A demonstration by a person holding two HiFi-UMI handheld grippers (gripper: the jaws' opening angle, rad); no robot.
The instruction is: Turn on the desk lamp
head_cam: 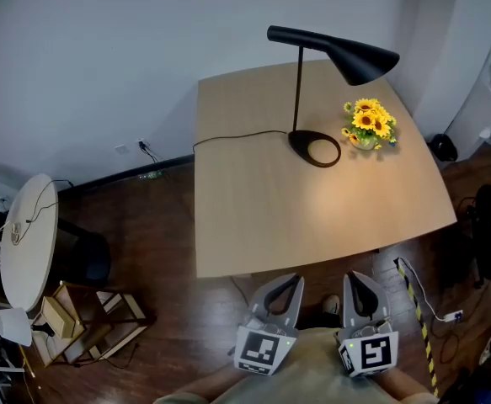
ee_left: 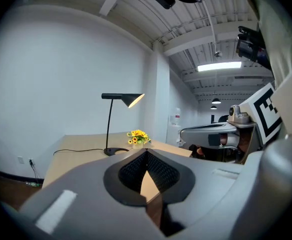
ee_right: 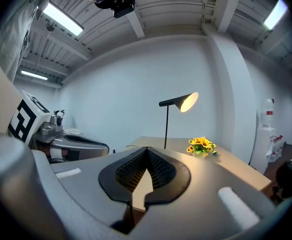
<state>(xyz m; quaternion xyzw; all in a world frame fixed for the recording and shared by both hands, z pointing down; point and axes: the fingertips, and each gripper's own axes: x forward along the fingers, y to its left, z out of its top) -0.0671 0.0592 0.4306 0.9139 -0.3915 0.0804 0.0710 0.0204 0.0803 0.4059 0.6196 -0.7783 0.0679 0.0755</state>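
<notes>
A black desk lamp (head_cam: 329, 53) stands at the far side of the wooden table (head_cam: 253, 217), its oval base (head_cam: 315, 148) beside a small pot of sunflowers (head_cam: 368, 124). Its shade glows in both gripper views, lamp (ee_left: 121, 99) and lamp (ee_right: 181, 102), and a warm patch of light lies on the table. My left gripper (head_cam: 287, 281) and right gripper (head_cam: 356, 279) hover side by side in front of the table's near edge, far from the lamp. Both are shut with nothing between the jaws; in their own views the left gripper (ee_left: 147, 151) and right gripper (ee_right: 147, 149) show tips touching.
The lamp's black cord (head_cam: 228, 137) runs off the table's left edge to a wall socket (head_cam: 142, 148). A round white side table (head_cam: 28, 234) and a wooden rack (head_cam: 93, 318) stand at the left. A striped cable strip (head_cam: 418, 322) lies on the floor at the right.
</notes>
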